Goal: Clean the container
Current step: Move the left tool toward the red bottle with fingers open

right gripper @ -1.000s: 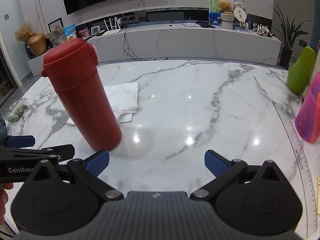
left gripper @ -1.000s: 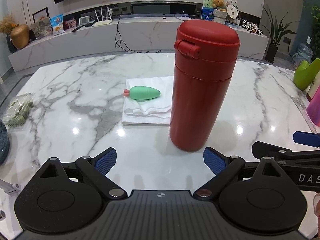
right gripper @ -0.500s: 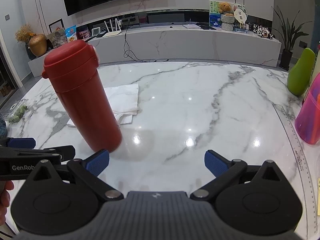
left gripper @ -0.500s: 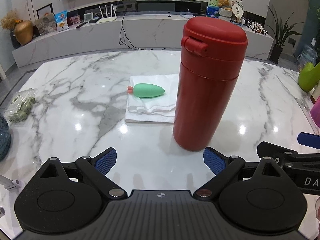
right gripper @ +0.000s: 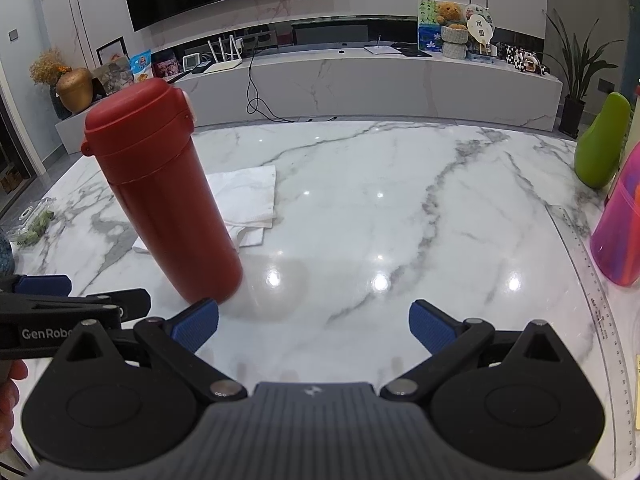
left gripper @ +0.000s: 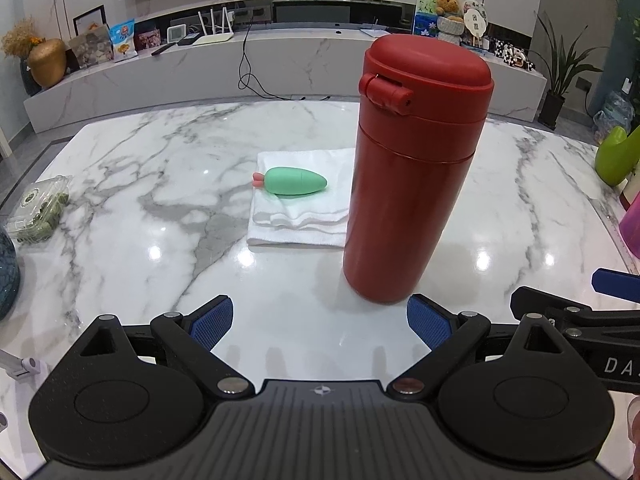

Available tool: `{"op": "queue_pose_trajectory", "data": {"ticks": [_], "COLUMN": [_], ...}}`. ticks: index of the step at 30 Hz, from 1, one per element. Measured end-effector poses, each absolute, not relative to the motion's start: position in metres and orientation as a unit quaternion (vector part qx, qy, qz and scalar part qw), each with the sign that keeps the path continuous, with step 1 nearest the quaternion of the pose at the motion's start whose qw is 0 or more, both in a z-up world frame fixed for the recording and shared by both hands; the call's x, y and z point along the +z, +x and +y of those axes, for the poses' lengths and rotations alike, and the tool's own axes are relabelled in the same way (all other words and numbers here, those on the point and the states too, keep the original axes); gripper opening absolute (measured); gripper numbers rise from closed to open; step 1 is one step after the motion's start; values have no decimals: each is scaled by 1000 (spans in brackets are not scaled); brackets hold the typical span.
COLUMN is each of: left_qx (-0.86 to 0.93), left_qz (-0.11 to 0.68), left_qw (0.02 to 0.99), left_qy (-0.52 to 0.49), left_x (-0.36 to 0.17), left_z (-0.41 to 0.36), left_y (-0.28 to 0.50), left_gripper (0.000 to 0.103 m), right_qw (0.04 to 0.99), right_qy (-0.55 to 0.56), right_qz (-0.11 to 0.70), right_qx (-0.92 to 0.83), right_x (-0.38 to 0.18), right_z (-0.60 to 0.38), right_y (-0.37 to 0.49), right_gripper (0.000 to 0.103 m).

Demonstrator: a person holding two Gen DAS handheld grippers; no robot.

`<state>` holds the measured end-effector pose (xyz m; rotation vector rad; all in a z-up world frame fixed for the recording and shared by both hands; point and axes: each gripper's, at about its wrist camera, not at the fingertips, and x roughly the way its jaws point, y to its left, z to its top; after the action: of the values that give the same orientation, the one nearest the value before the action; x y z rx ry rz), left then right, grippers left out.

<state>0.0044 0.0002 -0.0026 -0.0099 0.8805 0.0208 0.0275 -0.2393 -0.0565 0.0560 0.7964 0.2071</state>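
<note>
Your left gripper (left gripper: 320, 322) is spread wide, holding nothing, with the red bottle (left gripper: 412, 168) upright on the table (left gripper: 160, 208) just ahead of its right finger. Lid's shut. Your right gripper (right gripper: 314, 326) is spread too and empty, the bottle (right gripper: 160, 196) just past its left finger. Behind the bottle lies a folded white cloth (left gripper: 298, 212), a green carrot-shaped thing (left gripper: 294, 181) on top, toward the table's middle.
</note>
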Motion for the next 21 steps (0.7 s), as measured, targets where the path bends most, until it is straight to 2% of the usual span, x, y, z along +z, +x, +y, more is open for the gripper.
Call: {"op": "queue_pose_trajectory", "data": {"ticks": [21], "left_qx": [15], "left_qz": [425], "left_qw": [905], "left_qy": [-15], "left_x": [7], "left_z": [-5], "left_y": [10], "left_gripper": [95], "right_qw": [911], "right_qy": [57], "right_qz": [398], "right_qx": [90], "right_x": [-59], "right_z": [-249], "right_y": [34], "right_gripper": [103]}}
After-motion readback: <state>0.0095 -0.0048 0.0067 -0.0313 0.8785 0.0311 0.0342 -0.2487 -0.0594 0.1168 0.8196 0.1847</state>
